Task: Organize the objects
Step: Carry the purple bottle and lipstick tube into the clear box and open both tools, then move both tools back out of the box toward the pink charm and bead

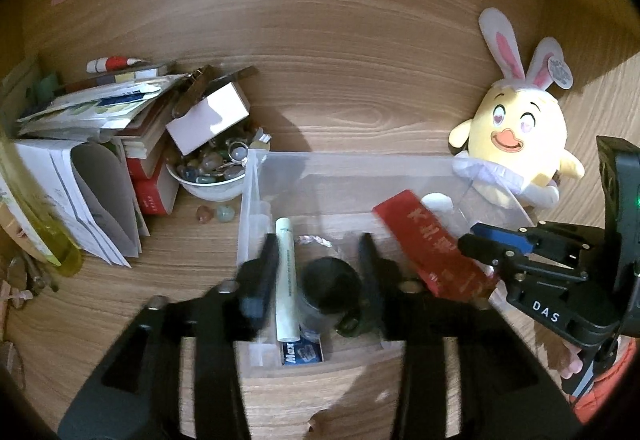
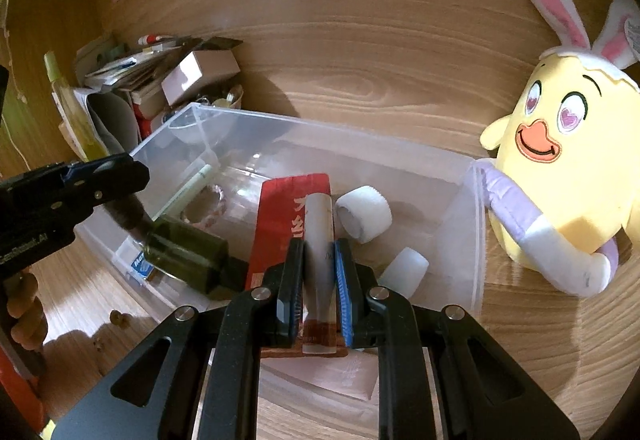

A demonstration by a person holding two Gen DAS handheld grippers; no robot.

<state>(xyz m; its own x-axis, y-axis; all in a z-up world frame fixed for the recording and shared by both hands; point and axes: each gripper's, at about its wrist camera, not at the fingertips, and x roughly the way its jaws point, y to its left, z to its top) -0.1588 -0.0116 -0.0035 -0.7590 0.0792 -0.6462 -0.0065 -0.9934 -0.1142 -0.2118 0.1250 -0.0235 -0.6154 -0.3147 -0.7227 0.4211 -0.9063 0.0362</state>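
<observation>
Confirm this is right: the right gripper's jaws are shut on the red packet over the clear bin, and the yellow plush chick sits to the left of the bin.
One thing is wrong: the plush chick sits to the right of the clear bin, as the right wrist view shows. The right gripper is indeed shut on the red packet over the bin.

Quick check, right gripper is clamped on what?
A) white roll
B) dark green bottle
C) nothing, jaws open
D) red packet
D: in the right wrist view the right gripper has both pads pressed on the edge of the red packet, held over the clear bin; the dark green bottle and white roll lie apart from it in the bin.
</observation>
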